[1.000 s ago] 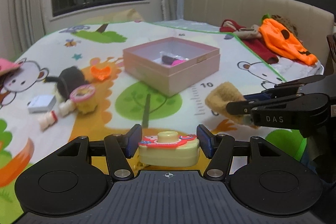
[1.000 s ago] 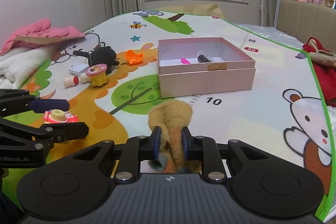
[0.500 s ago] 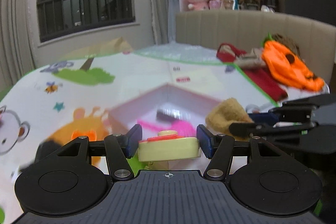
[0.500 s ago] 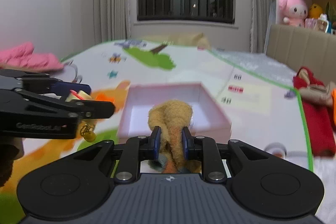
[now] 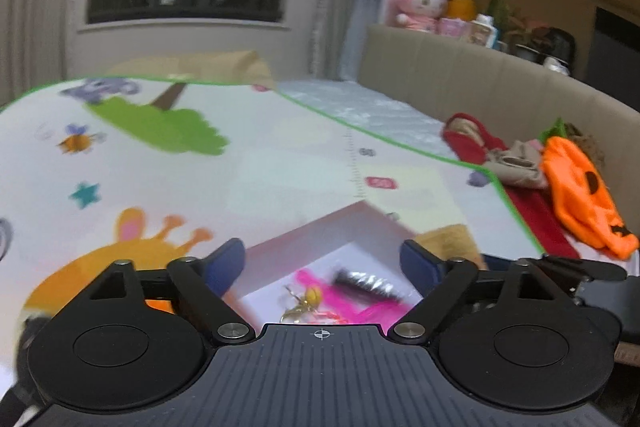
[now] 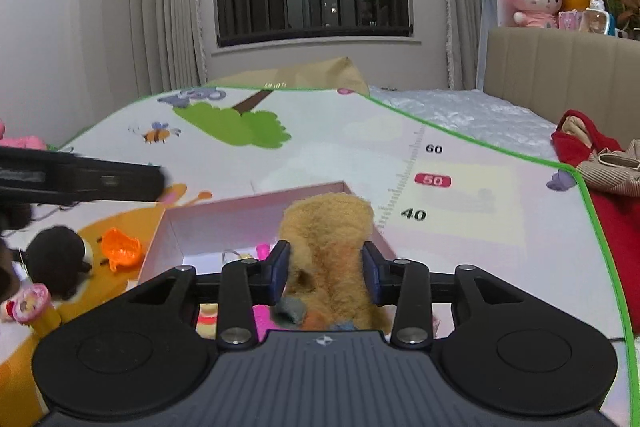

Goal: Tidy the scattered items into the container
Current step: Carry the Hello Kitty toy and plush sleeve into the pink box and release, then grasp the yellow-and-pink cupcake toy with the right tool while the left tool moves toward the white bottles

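Note:
The pink box (image 5: 320, 239) lies open on the play mat, right below both grippers. My left gripper (image 5: 322, 267) is open and empty above it; a gold keyring charm (image 5: 306, 301), a pink item (image 5: 360, 307) and a dark tube (image 5: 366, 281) lie inside. My right gripper (image 6: 324, 271) has its jaws wider than before, around the tan plush toy (image 6: 326, 239) over the box (image 6: 224, 223). The yellow toy (image 6: 208, 313) lies in the box below it.
On the mat left of the box lie an orange piece (image 6: 122, 247), a black plush (image 6: 58, 259) and a pink-topped yellow toy (image 6: 34, 303). Red and orange clothes (image 5: 576, 183) lie at the right by the beige headboard.
My left gripper has opened and dropped the yellow toy into the box. My right gripper's jaws have spread apart around the tan plush. Both grippers moved forward over the box.

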`<action>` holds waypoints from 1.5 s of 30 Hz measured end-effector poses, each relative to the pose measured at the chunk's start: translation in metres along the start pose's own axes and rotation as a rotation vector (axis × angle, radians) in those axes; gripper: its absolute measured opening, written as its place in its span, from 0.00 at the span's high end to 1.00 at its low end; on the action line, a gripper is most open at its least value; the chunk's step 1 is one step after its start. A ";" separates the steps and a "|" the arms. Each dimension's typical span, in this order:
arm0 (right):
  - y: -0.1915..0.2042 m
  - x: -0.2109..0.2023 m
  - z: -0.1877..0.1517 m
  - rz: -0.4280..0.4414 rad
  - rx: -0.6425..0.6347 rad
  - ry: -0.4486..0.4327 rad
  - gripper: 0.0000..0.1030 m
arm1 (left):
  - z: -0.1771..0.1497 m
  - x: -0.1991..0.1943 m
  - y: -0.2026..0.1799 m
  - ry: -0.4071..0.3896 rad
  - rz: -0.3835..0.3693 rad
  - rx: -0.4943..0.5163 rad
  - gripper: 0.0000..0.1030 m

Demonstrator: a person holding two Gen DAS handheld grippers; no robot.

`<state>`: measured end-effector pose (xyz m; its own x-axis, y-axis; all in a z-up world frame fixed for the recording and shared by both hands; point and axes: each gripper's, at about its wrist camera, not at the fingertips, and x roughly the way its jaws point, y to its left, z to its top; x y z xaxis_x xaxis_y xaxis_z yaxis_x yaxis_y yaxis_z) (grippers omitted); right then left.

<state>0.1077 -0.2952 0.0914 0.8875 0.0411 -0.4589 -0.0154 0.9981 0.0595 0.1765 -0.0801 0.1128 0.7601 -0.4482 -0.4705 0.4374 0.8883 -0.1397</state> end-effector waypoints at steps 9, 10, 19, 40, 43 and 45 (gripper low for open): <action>0.065 -0.009 -0.016 0.013 -0.142 0.005 0.40 | -0.094 -0.090 0.022 0.033 0.261 0.136 0.03; 0.074 -0.010 -0.016 0.019 -0.153 0.006 0.40 | -0.104 -0.098 0.028 0.046 0.281 0.124 0.02; 0.176 -0.020 -0.029 0.217 -0.232 0.053 0.40 | -0.155 -0.167 0.095 0.086 0.373 -0.110 0.02; 0.168 -0.028 -0.021 -0.019 -0.382 0.007 0.25 | -0.191 -0.207 0.115 0.053 0.298 -0.257 0.01; 0.105 -0.004 0.000 -0.168 -0.316 0.108 0.25 | -0.186 -0.204 0.107 0.030 0.235 -0.272 0.01; 0.067 0.010 0.011 -0.140 -0.220 0.210 0.25 | -0.185 -0.200 0.099 0.028 0.210 -0.263 0.01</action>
<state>0.1213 -0.2290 0.1007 0.7738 -0.1116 -0.6235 -0.0191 0.9798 -0.1990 -0.0211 0.1160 0.0325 0.8055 -0.2528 -0.5360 0.1307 0.9580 -0.2554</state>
